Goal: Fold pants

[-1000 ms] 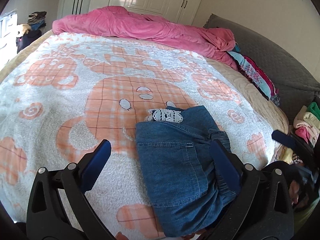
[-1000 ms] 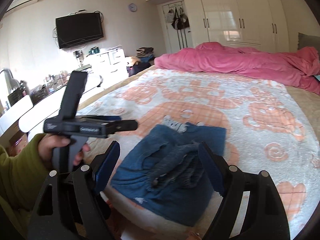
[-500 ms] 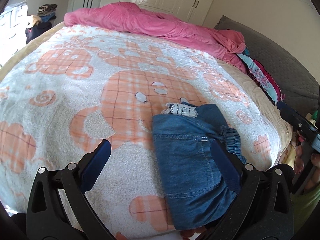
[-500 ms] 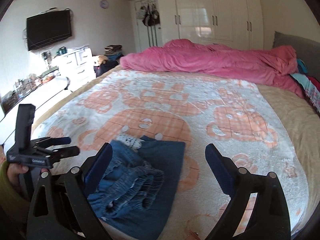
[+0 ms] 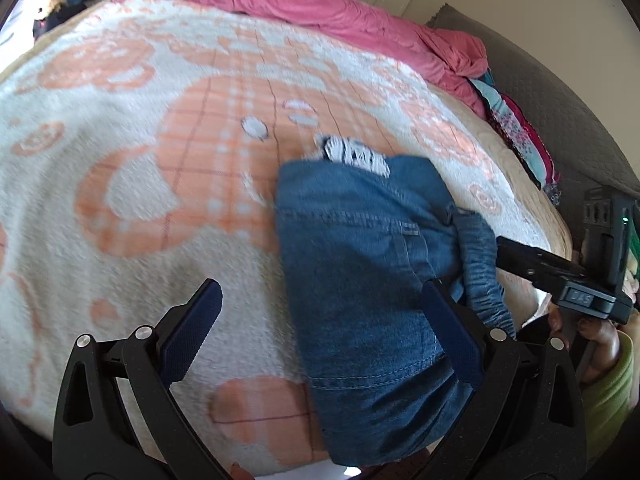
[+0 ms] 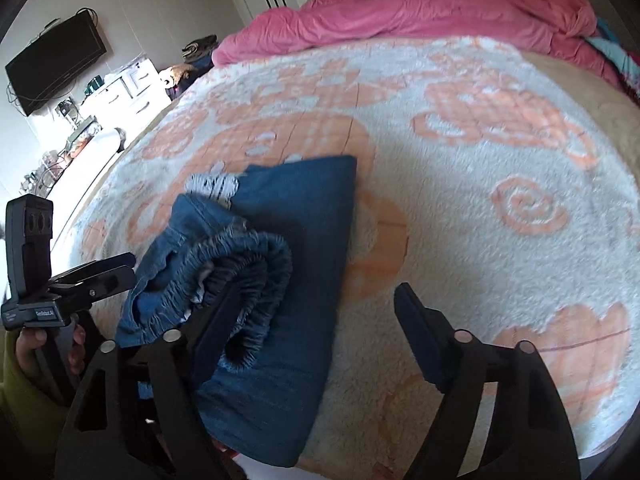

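Folded blue denim pants (image 5: 360,256) lie near the front edge of the bed, with a white lace trim (image 5: 356,154) at the far end and the gathered waistband (image 6: 244,264) bunched on one side. They also show in the right wrist view (image 6: 304,216). My left gripper (image 5: 320,320) is open and empty, its right finger over the pants. My right gripper (image 6: 316,320) is open and empty, its left finger by the waistband. Each gripper shows in the other's view, the right one (image 5: 560,276) and the left one (image 6: 80,280).
The bed carries a white and orange fleece blanket (image 5: 140,140). A pink duvet (image 5: 320,4) lies heaped at the far end. Colourful clothes (image 5: 516,128) lie along the right side by a grey headboard (image 5: 560,92). A TV (image 6: 56,64) and white dresser (image 6: 132,88) stand at the left wall.
Both grippers have moved in closer and lower over the pants. The right gripper has swung left so its left finger now sits at the waistband. The pants have not moved.
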`<action>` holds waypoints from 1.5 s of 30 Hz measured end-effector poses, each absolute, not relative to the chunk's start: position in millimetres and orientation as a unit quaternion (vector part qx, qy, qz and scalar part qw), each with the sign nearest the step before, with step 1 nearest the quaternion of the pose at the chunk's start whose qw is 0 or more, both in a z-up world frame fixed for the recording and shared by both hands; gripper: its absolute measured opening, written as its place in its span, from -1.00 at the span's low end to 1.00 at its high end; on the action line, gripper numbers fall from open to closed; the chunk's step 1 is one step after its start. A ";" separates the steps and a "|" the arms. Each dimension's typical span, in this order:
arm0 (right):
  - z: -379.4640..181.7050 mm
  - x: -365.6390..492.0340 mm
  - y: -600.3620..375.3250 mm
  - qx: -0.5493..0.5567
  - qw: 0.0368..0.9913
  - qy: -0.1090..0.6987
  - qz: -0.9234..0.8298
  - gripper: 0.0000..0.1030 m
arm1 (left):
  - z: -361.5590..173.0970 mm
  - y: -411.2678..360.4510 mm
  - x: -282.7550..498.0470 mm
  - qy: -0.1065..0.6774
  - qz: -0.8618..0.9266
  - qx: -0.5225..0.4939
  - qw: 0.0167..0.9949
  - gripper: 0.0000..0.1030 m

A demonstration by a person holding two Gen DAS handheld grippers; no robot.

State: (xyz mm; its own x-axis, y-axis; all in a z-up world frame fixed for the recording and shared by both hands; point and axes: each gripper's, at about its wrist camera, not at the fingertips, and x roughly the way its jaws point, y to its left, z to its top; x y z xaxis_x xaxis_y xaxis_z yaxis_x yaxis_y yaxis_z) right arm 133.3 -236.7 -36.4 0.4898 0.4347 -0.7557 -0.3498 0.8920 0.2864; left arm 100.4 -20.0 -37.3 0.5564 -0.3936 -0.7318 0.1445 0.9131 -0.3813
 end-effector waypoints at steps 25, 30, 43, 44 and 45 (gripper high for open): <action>-57.2 138.3 -218.8 0.049 0.831 0.469 0.295 -0.43 | -49.8 -62.5 109.7 0.454 -0.157 -0.119 0.869 0.17; -43.5 124.8 -209.0 0.024 0.848 0.433 0.306 -0.57 | -40.3 -64.9 104.6 0.443 -0.164 -0.119 0.873 -0.22; 18.6 133.0 -177.0 -0.022 0.876 0.353 0.328 -0.61 | 13.3 -51.7 123.2 0.388 -0.139 -0.096 0.906 -0.25; 21.1 137.5 -175.2 -0.028 0.877 0.351 0.327 -0.61 | 15.4 -50.0 127.1 0.386 -0.137 -0.096 0.907 -0.25; 23.3 143.1 -173.3 -0.034 0.879 0.348 0.324 -0.61 | 17.9 -49.1 132.0 0.383 -0.134 -0.096 0.909 -0.25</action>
State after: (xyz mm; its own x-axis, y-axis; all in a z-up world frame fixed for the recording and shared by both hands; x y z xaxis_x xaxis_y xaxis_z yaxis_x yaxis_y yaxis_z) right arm 143.1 -173.3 23.3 0.5484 0.5465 -0.6330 -0.5934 0.7876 0.1660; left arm 132.0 -49.1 17.9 0.6712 -0.3167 -0.6702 0.1696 0.9458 -0.2770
